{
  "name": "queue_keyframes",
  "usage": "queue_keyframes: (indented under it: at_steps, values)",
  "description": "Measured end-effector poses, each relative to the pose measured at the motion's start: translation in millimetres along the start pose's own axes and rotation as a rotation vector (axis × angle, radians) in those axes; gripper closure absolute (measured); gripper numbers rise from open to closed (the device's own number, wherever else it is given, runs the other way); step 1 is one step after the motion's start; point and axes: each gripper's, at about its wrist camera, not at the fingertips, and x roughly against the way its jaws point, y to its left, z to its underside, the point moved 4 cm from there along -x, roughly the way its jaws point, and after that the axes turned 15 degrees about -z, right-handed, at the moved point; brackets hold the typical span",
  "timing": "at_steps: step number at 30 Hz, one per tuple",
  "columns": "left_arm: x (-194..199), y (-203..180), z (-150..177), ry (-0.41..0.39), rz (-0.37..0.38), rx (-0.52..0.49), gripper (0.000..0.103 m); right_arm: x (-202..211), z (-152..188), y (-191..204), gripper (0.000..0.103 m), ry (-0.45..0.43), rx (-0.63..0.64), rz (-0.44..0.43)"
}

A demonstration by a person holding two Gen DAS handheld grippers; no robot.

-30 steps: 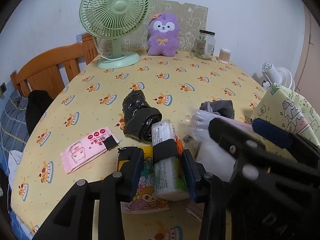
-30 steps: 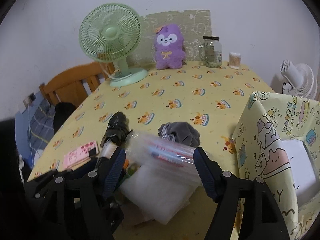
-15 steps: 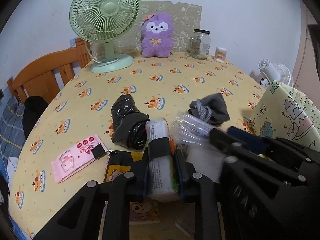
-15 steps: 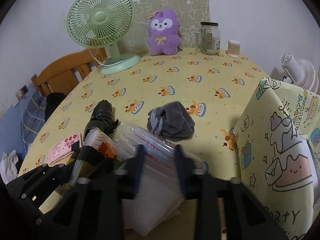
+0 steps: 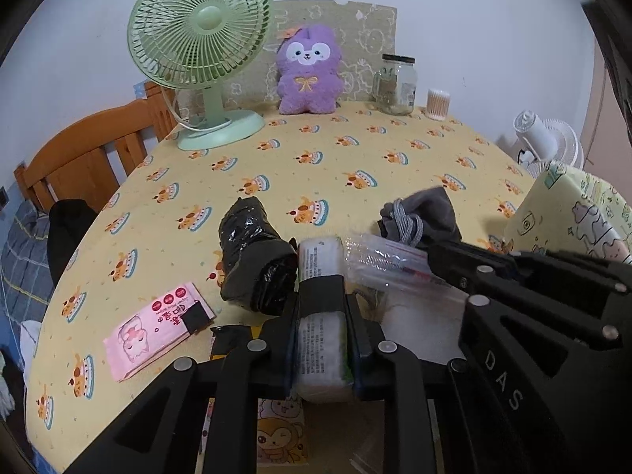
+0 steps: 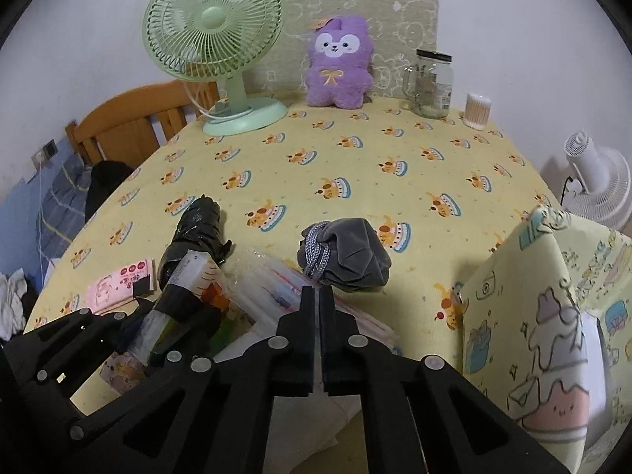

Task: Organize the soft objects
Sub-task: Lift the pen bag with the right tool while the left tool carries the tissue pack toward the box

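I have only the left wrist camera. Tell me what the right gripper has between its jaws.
Observer: The right gripper has just been closing. Its jaws pinch the edge of the clear plastic bag, not the tissue pack that your left gripper clamps.
Operator: Report what lies past its tips.
Observer: The grey drawstring pouch lies just beyond them on the tablecloth. I cannot tell whether it touches the bag.
Operator: Check the patterned box on the right.
Observer: The patterned box shows a white patch on the side facing the right camera. That side is hidden in your view.
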Motion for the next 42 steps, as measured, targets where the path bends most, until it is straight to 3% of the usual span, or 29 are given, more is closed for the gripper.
queue_keyframes:
  at_steps: [1,2,4,9,17,23,28,42]
  values:
    - [-1.1,-0.2,0.2,0.003,0.002,-0.003,0.084,-1.5,-0.6,-0.7,0.077,0.008,0.0,-0.006]
    - [-1.9,-0.5,0.2,0.005,0.005,-0.003,0.084,-2.4,-0.6,-1.3,0.049,0.013,-0.003,-0.011]
    - [-2.8,-1.3,0.4,0.007,0.009,-0.005,0.084,-2.5,-0.7,-1.9,0.024,0.008,-0.006,-0.022]
    - [-7.3,-3.2,0.0,0.014,0.013,-0.008,0.084,-12.9,0.3,-6.7,0.026,0.033,-0.016,-0.025]
    - [-11.1,-5.8,-3.3,0.022,0.02,-0.003,0.086,-23.5,-3.0,-7.5,0.066,0.042,-0.017,-0.033]
    - [0.0,-5.6,-9.9,-0.009,0.021,0.004,0.088,-11.8,-7.7,-5.6,0.083,0.012,-0.013,-0.051]
    - [12.8,-6.3,-15.1,-0.033,0.02,0.002,0.088,1.6,-11.8,-3.4,0.09,-0.016,-0.016,-0.06]
    - [48.7,2.2,-28.4,-0.091,0.008,0.019,0.088,45.7,-21.7,10.2,0.09,-0.095,0.0,-0.06]
